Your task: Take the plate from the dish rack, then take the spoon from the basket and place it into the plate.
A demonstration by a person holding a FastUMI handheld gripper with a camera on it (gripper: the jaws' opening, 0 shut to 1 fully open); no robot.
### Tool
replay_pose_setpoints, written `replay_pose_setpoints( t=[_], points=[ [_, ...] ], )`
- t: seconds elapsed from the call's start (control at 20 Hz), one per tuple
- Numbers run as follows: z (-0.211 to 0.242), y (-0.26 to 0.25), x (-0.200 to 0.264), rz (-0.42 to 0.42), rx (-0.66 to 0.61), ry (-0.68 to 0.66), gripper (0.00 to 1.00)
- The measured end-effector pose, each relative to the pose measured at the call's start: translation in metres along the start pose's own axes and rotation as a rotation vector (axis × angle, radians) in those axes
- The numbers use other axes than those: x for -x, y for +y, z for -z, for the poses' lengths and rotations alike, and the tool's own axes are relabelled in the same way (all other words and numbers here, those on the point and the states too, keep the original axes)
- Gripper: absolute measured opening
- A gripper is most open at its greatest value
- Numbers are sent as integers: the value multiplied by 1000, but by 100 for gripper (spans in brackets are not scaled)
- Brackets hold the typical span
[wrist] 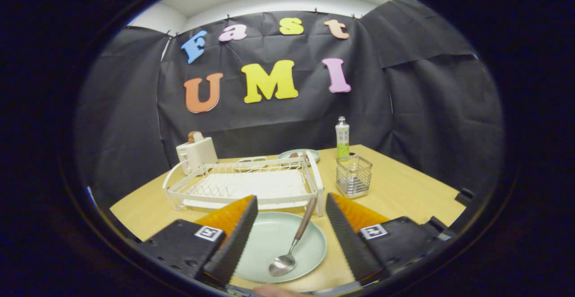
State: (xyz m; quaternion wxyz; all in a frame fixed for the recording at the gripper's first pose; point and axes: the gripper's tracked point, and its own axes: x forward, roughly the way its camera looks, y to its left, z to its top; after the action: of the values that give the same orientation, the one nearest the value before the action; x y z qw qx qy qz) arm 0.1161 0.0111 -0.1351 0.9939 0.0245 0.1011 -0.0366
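The spoon [292,243] lies in the plate [269,238] before the rack [242,184]; the gripper [287,225] stands wide, apparently empty; task looks done.

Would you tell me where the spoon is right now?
The spoon lies in the plate between the open gripper's fingers, handle toward the dish rack.

Your gripper camera looks forward along the parted fingers [265,216], low and close over the counter [404,189], facing the dish rack [245,184] and booth wall.
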Motion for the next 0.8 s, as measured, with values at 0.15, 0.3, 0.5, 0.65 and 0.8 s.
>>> replay_pose_setpoints(
  t=[0.15,0.3,0.5,0.65,0.8],
  points=[
    [-9,5,10,32,80,-53,100],
    [-10,10,17,11,80,-53,100],
    [-16,6,22,6,56,-58,100],
    [-20,4,28,-2,59,-70,100],
    [-22,-1,35,0,70,-87,100]
  ],
)
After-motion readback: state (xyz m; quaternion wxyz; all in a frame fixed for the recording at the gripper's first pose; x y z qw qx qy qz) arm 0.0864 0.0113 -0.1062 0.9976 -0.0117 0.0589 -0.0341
